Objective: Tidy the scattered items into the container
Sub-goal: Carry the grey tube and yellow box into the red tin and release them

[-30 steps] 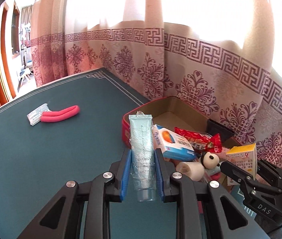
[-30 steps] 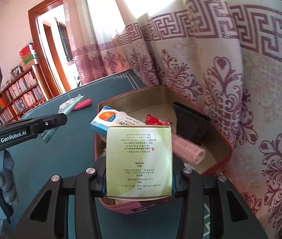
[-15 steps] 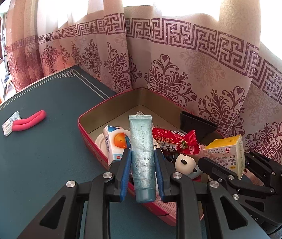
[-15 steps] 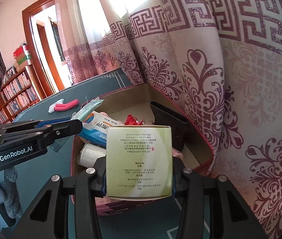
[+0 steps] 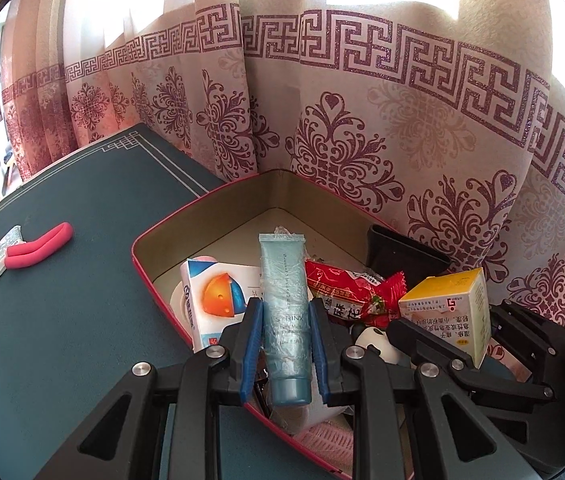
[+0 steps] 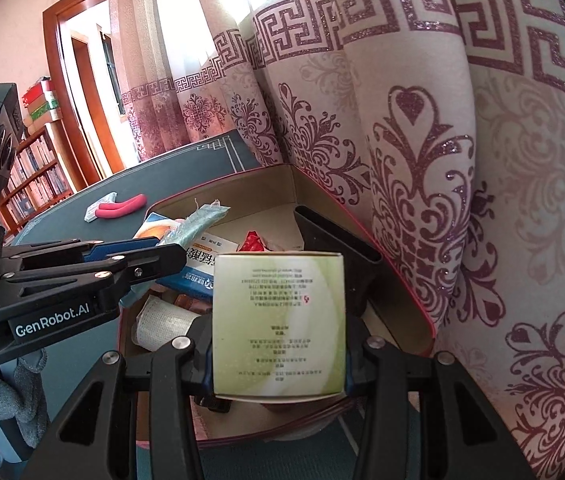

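A: Left gripper point(image 5: 284, 340): fingers clamped on the tube point(image 5: 284, 304), held over the tin point(image 5: 170, 222), its near rim below the fingertips.

B: Right gripper point(image 6: 278, 344): closed on the box point(image 6: 278, 322), above the tin's near end.

A: Risk: the grippers sit close together; releasing together could knock them, or land items on the heap and spill them over the rim.

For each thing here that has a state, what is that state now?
left gripper: shut on the blue tube
blue tube: held above the red box
right gripper: shut on the green carton
green carton: held above the red box
red box: open, partly filled
pink clip: lying on the table, outside the box
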